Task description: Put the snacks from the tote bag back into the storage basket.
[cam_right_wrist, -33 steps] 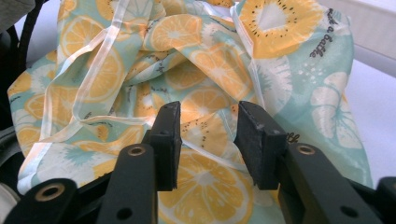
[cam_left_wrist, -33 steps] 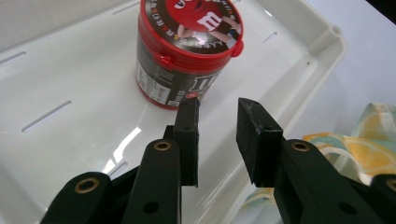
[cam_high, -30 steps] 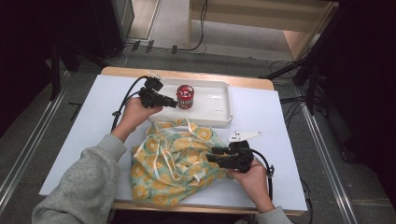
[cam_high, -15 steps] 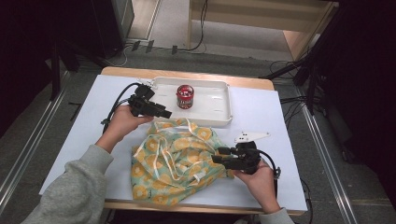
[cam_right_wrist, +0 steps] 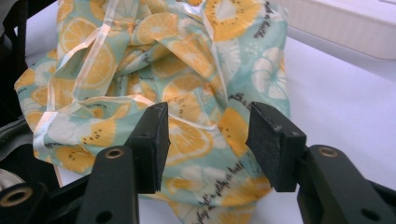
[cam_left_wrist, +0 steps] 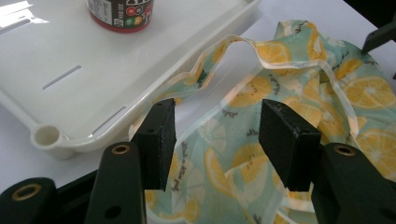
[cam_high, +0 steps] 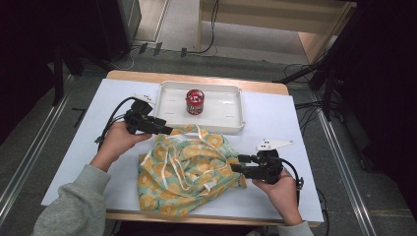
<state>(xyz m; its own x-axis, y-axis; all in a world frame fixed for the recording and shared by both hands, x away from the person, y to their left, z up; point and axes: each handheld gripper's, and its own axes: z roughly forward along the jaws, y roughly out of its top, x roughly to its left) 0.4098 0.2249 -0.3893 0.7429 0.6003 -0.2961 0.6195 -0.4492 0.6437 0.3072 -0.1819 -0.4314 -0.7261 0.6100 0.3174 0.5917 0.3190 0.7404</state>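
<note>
A crumpled cloth bag (cam_high: 189, 169) with an orange-slice print on pale green lies on the white table, its handles (cam_left_wrist: 243, 44) loose on top. My left gripper (cam_high: 167, 130) is open at the bag's upper left edge, jaws over the fabric (cam_left_wrist: 219, 154) beside the tray. My right gripper (cam_high: 235, 167) is open at the bag's right side, the cloth (cam_right_wrist: 196, 116) just beyond its jaws. A small red-labelled jar (cam_high: 195, 102) stands upright in the white tray (cam_high: 231, 118).
The white tray (cam_left_wrist: 46, 93) sits at the back middle of the table (cam_high: 290, 118), its near rim touching the bag's handle. Cables trail from both grippers. Dark stands and a wooden bench lie beyond the table's far edge.
My left gripper has drawn back from the jar in the tray and come down to the bag's upper left edge. The right gripper has shifted slightly at the bag's right side.
</note>
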